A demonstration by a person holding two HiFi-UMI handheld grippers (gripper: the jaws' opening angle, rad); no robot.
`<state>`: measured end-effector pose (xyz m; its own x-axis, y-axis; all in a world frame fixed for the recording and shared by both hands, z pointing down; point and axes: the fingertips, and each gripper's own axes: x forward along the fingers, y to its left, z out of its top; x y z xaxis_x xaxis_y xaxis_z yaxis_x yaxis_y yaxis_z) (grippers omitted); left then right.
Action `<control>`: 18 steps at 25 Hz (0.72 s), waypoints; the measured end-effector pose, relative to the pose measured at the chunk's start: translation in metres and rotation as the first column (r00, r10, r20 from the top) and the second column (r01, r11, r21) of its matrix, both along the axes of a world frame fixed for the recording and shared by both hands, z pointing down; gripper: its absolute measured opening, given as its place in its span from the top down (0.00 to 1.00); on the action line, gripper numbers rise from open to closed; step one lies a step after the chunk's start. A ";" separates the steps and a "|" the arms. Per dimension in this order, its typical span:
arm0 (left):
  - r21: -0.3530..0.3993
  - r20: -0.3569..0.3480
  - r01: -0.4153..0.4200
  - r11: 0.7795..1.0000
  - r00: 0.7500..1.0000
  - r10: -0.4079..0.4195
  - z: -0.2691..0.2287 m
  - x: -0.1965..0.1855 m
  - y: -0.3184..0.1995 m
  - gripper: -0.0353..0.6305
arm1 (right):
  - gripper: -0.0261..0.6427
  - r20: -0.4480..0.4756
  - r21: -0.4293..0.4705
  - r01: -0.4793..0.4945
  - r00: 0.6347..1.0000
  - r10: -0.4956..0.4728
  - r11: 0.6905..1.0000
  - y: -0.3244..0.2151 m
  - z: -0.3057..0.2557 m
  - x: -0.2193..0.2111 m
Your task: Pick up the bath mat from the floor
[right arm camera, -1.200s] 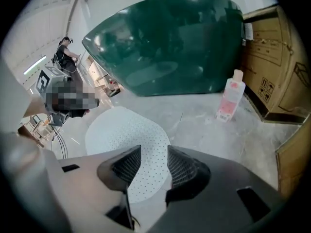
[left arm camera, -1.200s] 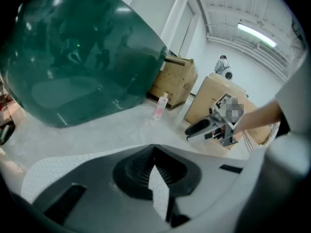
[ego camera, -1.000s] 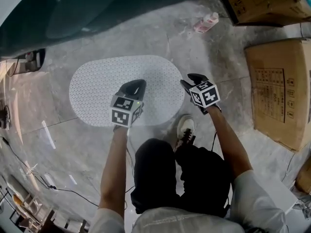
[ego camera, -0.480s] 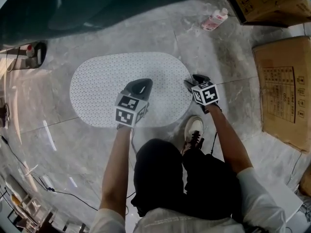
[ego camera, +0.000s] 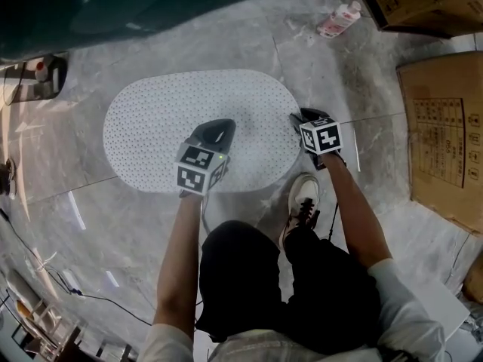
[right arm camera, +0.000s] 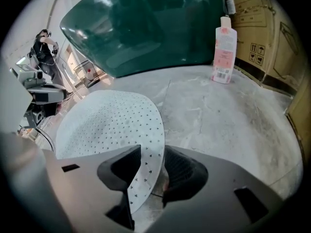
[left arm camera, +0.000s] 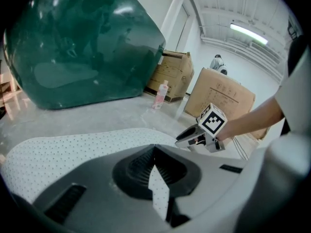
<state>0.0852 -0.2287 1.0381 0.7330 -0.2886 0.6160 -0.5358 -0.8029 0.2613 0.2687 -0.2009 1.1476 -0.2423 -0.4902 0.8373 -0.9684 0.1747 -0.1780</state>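
Note:
The white dotted oval bath mat [ego camera: 173, 119] lies on the grey stone floor. My left gripper [ego camera: 219, 127] is at its near edge. In the left gripper view a strip of the mat [left arm camera: 158, 193] stands pinched between the shut jaws of the left gripper [left arm camera: 155, 152]. My right gripper [ego camera: 304, 116] is at the mat's right end. In the right gripper view the mat's edge [right arm camera: 146, 164] curls up off the floor between the jaws of the right gripper [right arm camera: 151, 154]. These jaws are closing and both touch the mat.
A dark green tub [ego camera: 151, 6] stands beyond the mat. A pink bottle [ego camera: 338, 19] stands at the far right beside cardboard boxes [ego camera: 445, 149]. My white shoe [ego camera: 302, 202] is just off the mat's near right edge. Cables [ego camera: 45, 266] lie at the left.
My right gripper has moved in from beside the mat onto its right end. The left gripper has stayed over the near edge.

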 end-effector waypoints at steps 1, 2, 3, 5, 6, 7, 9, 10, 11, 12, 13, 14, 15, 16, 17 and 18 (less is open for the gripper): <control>-0.004 -0.004 0.005 1.000 1.000 -0.005 0.002 0.001 0.000 0.92 | 0.72 0.001 -0.006 -0.005 1.000 0.005 1.000 0.000 0.000 -0.001; -0.007 -0.007 0.008 1.000 1.000 -0.008 0.003 0.001 -0.001 0.92 | 0.73 0.001 -0.009 -0.011 1.000 0.011 1.000 0.000 0.000 -0.002; -0.009 -0.009 0.010 1.000 1.000 -0.010 0.003 0.002 -0.001 0.92 | 0.74 0.002 -0.009 -0.018 1.000 0.018 1.000 0.000 0.000 -0.002; -0.010 -0.010 0.013 1.000 1.000 -0.013 0.004 0.005 -0.003 0.92 | 0.74 0.014 -0.008 -0.036 0.999 0.037 0.999 0.001 0.000 0.000; -0.009 -0.009 0.014 1.000 1.000 -0.014 0.005 0.006 -0.003 0.92 | 0.75 0.023 -0.008 -0.045 0.999 0.045 0.999 0.001 0.000 0.001; -0.009 -0.008 0.015 1.000 1.000 -0.015 0.005 0.006 -0.004 0.92 | 0.76 0.029 -0.009 -0.050 0.998 0.050 0.999 0.001 0.000 0.002; -0.009 -0.005 0.015 1.000 1.000 -0.015 0.006 0.007 -0.004 0.92 | 0.78 0.030 -0.007 -0.054 0.998 0.054 0.999 0.002 0.000 0.002; -0.008 -0.005 0.014 1.000 1.000 -0.014 0.006 0.007 -0.004 0.92 | 0.80 0.026 -0.005 -0.058 0.998 0.058 0.998 0.002 -0.001 0.003; -0.008 -0.004 0.011 1.000 1.000 -0.011 0.006 0.007 -0.003 0.92 | 0.81 0.021 -0.002 -0.062 0.998 0.062 0.998 0.003 -0.001 0.004; -0.008 -0.003 0.008 1.000 1.000 -0.008 0.006 0.007 -0.002 0.92 | 0.83 0.018 0.000 -0.064 0.998 0.064 0.998 0.004 -0.001 0.004; -0.008 -0.003 0.006 1.000 1.000 -0.006 0.007 0.007 -0.001 0.92 | 0.83 0.017 0.001 -0.065 0.998 0.065 0.998 0.005 -0.001 0.003; -0.009 -0.003 0.004 1.000 1.000 -0.004 0.008 0.007 0.000 0.92 | 0.83 0.021 0.000 -0.065 0.998 0.065 0.998 0.005 -0.001 0.003; -0.010 -0.004 0.004 1.000 1.000 -0.004 0.009 0.007 0.000 0.92 | 0.84 0.028 -0.001 -0.066 0.997 0.066 0.998 0.006 -0.001 0.002; -0.012 -0.005 0.004 1.000 1.000 -0.004 0.010 0.007 0.000 0.92 | 0.85 0.038 0.000 -0.068 0.997 0.068 0.998 0.006 -0.001 0.001; -0.015 -0.006 0.005 1.000 1.000 -0.005 0.011 0.007 0.000 0.92 | 0.85 0.050 0.003 -0.070 0.996 0.069 0.998 0.007 -0.001 0.000; -0.017 -0.005 0.005 1.000 1.000 -0.005 0.011 0.007 -0.001 0.92 | 0.86 0.062 0.010 -0.071 0.996 0.070 0.997 0.007 -0.002 -0.001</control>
<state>0.0920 -0.2292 1.0496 0.7346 -0.2820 0.6172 -0.5384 -0.7958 0.2772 0.2673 -0.1943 1.1451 -0.2582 -0.5176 0.8158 -0.9655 0.1090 -0.2364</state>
